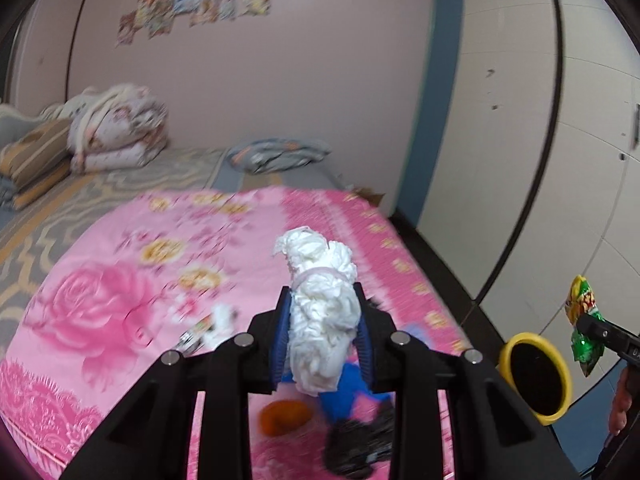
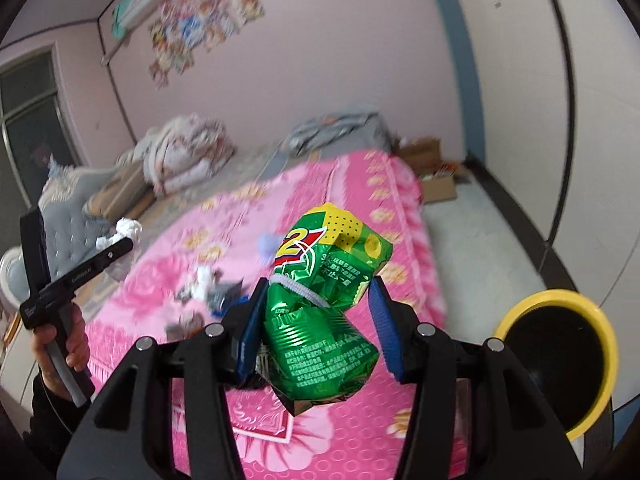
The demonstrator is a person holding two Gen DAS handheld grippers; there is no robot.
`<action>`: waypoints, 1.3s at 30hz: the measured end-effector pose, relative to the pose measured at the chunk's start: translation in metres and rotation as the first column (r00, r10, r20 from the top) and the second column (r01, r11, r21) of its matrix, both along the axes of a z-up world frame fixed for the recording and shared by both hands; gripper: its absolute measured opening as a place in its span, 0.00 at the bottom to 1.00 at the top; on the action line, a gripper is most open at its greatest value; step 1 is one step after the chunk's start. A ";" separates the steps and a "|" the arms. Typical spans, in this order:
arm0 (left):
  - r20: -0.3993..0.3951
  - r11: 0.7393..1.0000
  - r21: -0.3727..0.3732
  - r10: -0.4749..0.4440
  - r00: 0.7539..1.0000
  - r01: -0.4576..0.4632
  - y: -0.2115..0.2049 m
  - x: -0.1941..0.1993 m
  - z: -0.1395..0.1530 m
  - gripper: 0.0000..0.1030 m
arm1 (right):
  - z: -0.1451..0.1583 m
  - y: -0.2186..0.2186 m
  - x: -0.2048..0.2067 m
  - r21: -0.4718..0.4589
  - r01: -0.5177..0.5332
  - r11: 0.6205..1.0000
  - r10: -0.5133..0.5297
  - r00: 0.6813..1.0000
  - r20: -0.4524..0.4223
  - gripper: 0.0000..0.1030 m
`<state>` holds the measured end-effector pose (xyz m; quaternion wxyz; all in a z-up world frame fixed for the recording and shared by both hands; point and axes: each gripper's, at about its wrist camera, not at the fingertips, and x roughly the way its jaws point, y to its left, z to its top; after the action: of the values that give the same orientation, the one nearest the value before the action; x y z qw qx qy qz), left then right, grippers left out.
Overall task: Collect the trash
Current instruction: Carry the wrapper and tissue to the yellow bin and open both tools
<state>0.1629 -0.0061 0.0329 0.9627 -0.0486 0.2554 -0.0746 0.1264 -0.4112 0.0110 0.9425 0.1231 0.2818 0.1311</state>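
My left gripper is shut on a crumpled white tissue wad, held above the pink floral bedspread. It also shows in the right wrist view at far left. My right gripper is shut on a green and yellow snack wrapper; the wrapper also shows in the left wrist view at right. A yellow-rimmed black trash bin stands by the bed's right side, also in the left wrist view. More trash lies on the bedspread: white paper and wrappers, an orange peel, a black scrap.
A folded quilt and pillows lie at the far end of the bed. A grey bundle lies near the wall. White wardrobe doors line the right side. A cardboard box sits on the floor beyond the bed.
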 end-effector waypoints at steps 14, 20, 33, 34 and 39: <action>0.072 0.966 0.023 -0.257 0.964 0.256 -0.168 0.023 0.039 0.26 | 0.039 -0.131 -0.043 0.065 0.398 0.915 -0.403 0.905 0.132 0.46; 0.057 0.932 0.005 -0.362 0.930 0.363 -0.236 0.033 0.013 0.26 | 0.017 -0.166 -0.047 0.048 0.532 0.845 -0.533 0.833 0.149 0.46; -0.074 0.835 0.046 -0.544 0.836 0.548 -0.365 0.053 -0.082 0.26 | -0.066 -0.230 -0.042 0.009 0.726 0.687 -0.726 0.686 0.044 0.46; -0.090 0.826 0.045 -0.556 0.826 0.561 -0.375 0.055 -0.091 0.26 | -0.076 -0.238 -0.038 0.010 0.733 0.681 -0.733 0.680 0.017 0.46; -0.162 0.798 0.046 -0.588 0.793 0.601 -0.410 0.066 -0.128 0.26 | -0.106 -0.263 -0.025 0.001 0.751 0.660 -0.750 0.659 -0.057 0.46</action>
<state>0.2290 -0.4160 -0.0949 0.8713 0.0750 0.3275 -0.3577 0.1012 -0.6741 -0.0948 0.9037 0.2432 0.2284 -0.2685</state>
